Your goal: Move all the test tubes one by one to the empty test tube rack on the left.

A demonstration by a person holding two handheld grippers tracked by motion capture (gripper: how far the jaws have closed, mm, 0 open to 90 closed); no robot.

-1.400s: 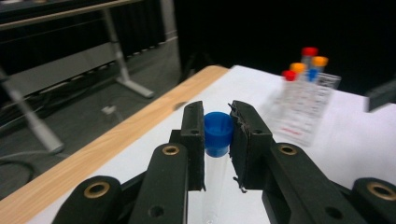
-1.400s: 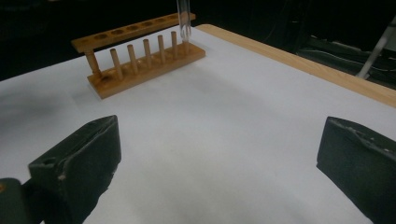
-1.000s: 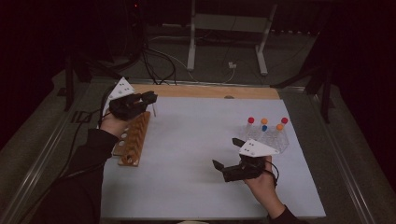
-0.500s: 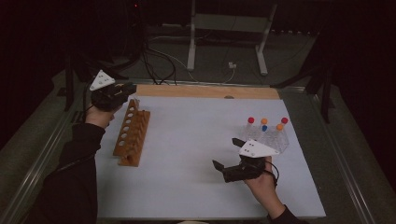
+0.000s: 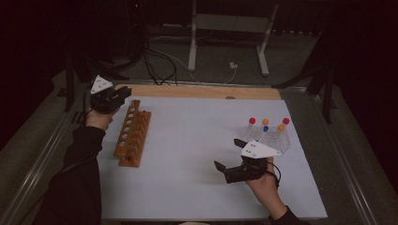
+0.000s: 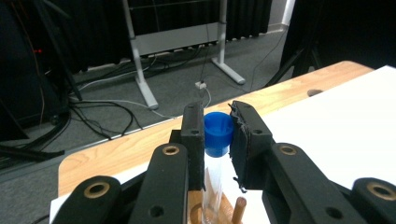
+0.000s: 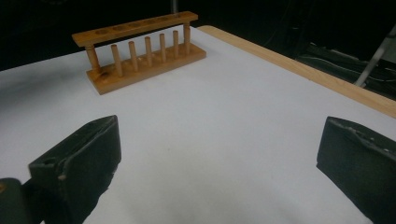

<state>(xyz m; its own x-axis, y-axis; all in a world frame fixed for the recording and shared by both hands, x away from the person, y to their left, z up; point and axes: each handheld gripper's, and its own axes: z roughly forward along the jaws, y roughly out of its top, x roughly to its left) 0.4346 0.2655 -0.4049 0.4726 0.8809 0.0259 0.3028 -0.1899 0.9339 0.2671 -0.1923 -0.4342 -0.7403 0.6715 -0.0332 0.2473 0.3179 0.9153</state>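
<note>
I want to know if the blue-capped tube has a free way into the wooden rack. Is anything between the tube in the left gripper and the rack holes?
Nothing visible blocks it. The left gripper holds the blue-capped test tube upright just above the wooden rack, whose holes look unoccupied. The right gripper sits open, well apart.

Counted: one wooden rack (image 5: 133, 136) with six holes; one blue-capped tube (image 6: 215, 154); five capped tubes (image 5: 267, 132) grouped at the desk's right: two red, two orange, one blue.

Rack (image 5: 133, 133) left on table (image 5: 197, 187), capped tubes (image 5: 267, 131) right (far side)
</note>
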